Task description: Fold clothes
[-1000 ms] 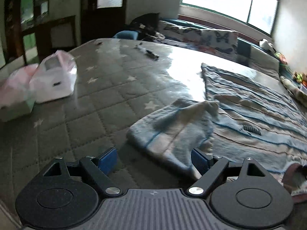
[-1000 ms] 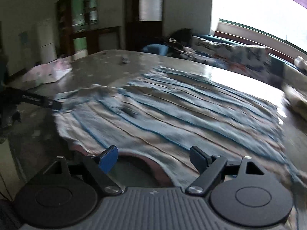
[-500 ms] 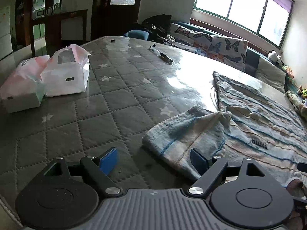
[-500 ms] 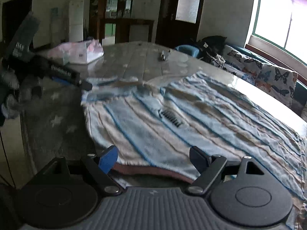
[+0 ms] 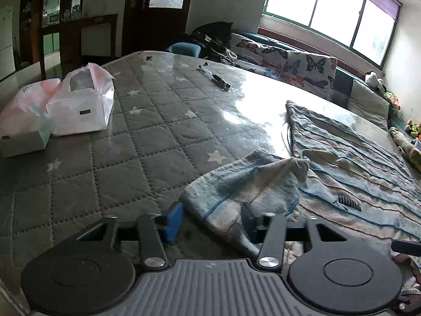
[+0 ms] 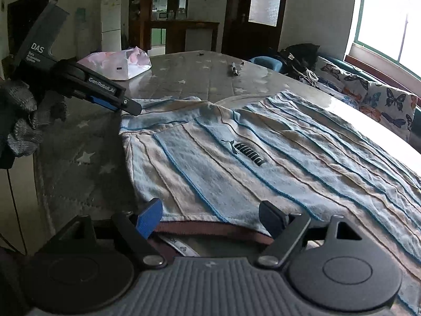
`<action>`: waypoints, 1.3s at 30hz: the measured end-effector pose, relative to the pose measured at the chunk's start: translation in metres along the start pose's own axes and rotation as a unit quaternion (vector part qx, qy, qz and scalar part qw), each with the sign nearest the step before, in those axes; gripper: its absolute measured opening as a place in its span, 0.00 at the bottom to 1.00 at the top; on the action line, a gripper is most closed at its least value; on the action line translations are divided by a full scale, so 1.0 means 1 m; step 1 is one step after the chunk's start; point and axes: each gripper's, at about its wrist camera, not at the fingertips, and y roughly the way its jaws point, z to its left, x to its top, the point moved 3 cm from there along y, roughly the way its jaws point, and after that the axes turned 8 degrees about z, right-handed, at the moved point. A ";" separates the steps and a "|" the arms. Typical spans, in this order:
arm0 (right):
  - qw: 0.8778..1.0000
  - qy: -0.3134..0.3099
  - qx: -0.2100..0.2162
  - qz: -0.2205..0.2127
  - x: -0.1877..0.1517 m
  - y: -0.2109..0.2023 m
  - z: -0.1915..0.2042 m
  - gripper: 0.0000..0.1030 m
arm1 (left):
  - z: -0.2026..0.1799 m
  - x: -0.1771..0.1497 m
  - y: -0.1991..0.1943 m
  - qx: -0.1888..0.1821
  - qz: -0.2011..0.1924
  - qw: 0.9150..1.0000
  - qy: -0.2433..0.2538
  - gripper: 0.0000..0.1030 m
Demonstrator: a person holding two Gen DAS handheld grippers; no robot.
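A light blue and white striped shirt with a black logo lies spread flat on the grey quilted bed. Its left sleeve lies out to the side in the left wrist view. My left gripper is open, its jaws around the sleeve's near end; it also shows in the right wrist view at the sleeve. My right gripper is open, low at the shirt's brown collar edge, with the collar between the jaws.
Two white and pink plastic bags sit at the bed's left. A dark pen-like object lies at the far side. A butterfly-print sofa and windows stand beyond the grey quilted bed.
My left gripper has moved in closer, so the sleeve end now lies between narrower jaws. My right gripper has swung left and dropped toward the collar.
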 end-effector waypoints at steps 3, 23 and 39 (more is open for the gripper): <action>1.000 0.005 0.000 -0.001 0.000 0.000 0.000 0.80 | 0.003 0.002 0.003 -0.001 -0.004 1.000 -0.012 0.16; 1.000 0.024 0.001 -0.006 -0.002 0.000 -0.001 0.80 | -0.041 -0.015 -0.028 -0.108 -0.027 0.991 0.072 0.10; 1.000 0.025 -0.001 -0.005 -0.002 0.000 -0.001 0.80 | 0.004 0.001 0.005 0.024 -0.022 0.999 -0.008 0.12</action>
